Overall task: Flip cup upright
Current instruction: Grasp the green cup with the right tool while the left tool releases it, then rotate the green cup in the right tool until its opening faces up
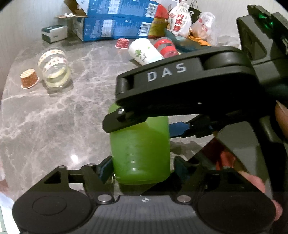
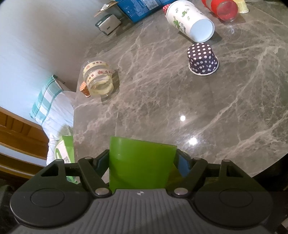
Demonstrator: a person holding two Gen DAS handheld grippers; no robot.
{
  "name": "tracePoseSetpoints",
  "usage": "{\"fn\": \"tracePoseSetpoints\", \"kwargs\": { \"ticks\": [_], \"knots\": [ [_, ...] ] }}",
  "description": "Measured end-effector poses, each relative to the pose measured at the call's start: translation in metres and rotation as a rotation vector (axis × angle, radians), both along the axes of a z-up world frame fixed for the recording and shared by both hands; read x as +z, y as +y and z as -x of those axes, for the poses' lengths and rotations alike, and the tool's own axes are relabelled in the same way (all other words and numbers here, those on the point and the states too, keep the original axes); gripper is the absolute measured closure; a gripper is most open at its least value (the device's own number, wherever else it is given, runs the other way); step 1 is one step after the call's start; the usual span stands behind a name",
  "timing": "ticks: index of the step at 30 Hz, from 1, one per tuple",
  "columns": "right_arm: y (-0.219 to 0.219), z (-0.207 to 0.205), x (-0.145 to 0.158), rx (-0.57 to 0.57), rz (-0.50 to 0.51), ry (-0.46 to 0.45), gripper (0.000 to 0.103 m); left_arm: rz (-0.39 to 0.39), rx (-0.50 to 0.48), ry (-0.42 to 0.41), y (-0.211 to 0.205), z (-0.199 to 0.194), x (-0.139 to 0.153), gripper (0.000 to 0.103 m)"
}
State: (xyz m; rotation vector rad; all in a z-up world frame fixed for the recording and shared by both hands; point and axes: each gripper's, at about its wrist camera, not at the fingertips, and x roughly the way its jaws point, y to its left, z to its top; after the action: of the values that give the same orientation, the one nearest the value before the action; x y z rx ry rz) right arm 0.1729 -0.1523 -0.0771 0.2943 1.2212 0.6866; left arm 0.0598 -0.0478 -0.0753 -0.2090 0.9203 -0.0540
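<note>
A translucent green cup (image 1: 142, 151) is held between both grippers above the grey marble table (image 1: 54, 115). My left gripper (image 1: 142, 167) is shut on one end of it. The right gripper's black body marked DAS (image 1: 165, 86) crosses above the cup in the left wrist view, with a blue pad against the cup's far part. In the right wrist view the green cup (image 2: 140, 162) fills the gap of my right gripper (image 2: 142, 162), which is shut on it. Which end of the cup is open cannot be told.
On the table lie a clear glass jar (image 2: 98, 81), a white paper cup (image 2: 189, 19) and a red jar (image 2: 223, 8) on their sides. A dotted navy paper cup (image 2: 202, 58) and small orange cup (image 1: 28, 78) stand upside down. Blue boxes (image 1: 115, 27) and bags (image 1: 180, 19) line the back. The table edge is at left.
</note>
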Motion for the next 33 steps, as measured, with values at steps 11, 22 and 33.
{"fn": "tracePoseSetpoints", "kwargs": {
  "ticks": [11,22,33],
  "knots": [
    [-0.001,0.005,0.008,0.012,-0.048,-0.037,0.028,0.071,0.062,-0.15,0.053,0.075,0.011,0.009],
    [0.0,0.016,0.039,0.002,-0.062,-0.264,0.028,0.2,0.234,-0.335,0.118,0.098,0.028,0.009],
    [-0.01,0.082,0.068,-0.019,0.054,-1.029,0.028,0.238,0.258,-0.462,0.138,0.109,0.035,0.009]
  ]
}}
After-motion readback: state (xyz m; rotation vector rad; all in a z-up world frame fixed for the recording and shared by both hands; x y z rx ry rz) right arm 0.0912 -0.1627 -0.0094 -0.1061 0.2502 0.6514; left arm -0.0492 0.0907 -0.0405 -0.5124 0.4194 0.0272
